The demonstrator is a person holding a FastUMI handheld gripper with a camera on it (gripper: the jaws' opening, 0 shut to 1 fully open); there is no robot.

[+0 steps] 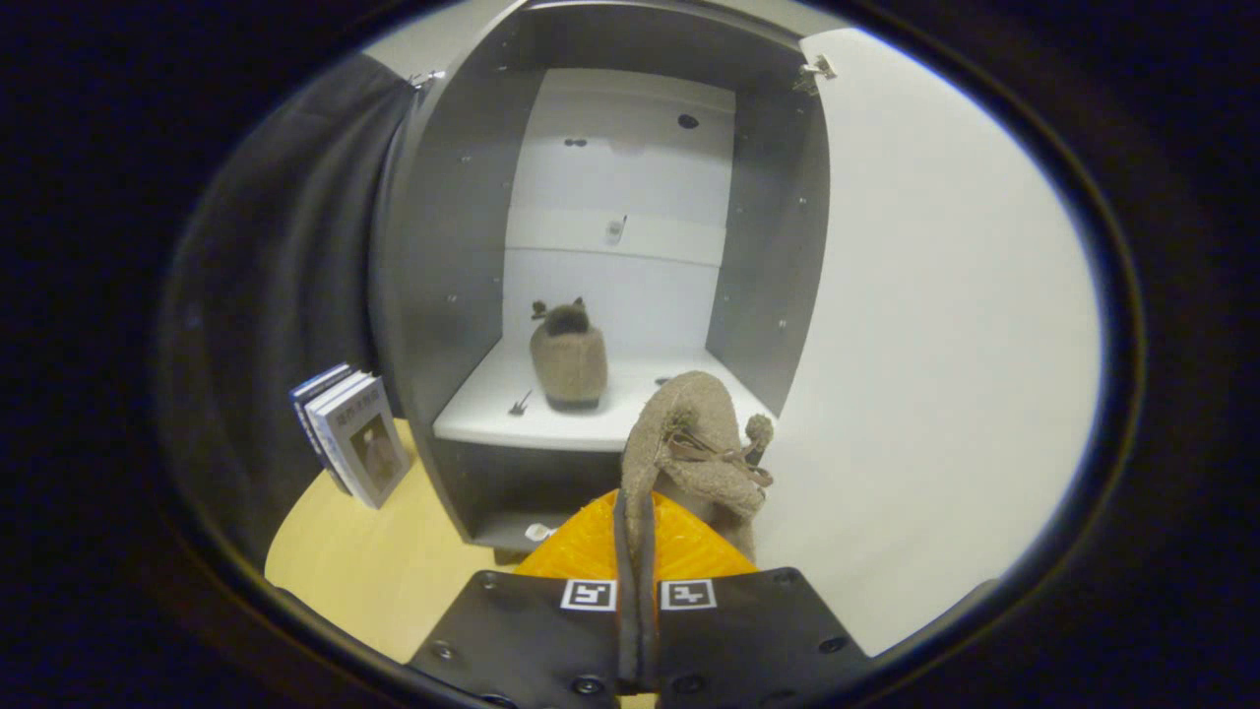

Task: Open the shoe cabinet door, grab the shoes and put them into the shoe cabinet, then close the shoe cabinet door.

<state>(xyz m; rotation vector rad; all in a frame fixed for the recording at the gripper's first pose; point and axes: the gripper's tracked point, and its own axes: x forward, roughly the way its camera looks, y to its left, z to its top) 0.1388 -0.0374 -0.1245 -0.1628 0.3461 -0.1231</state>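
Note:
The shoe cabinet (pixel 448 256) stands open ahead, grey walls and a white shelf (pixel 492 414). Its white door (pixel 935 345) is swung wide to the right. One tan fuzzy shoe (pixel 568 356) stands on the shelf, heel toward me. My gripper (pixel 637 551) is shut on the second tan shoe (pixel 694 448), both orange fingers (pixel 576 547) pressing on its rim. That shoe hangs just ahead of the fingers, in front of the shelf's right front edge, laces and pompom dangling.
A few books (pixel 352 435) lean against the cabinet's left outer wall on the wooden tabletop (pixel 364 561). A dark cloth wall (pixel 285 295) rises behind them. A lower compartment (pixel 512 492) opens beneath the shelf.

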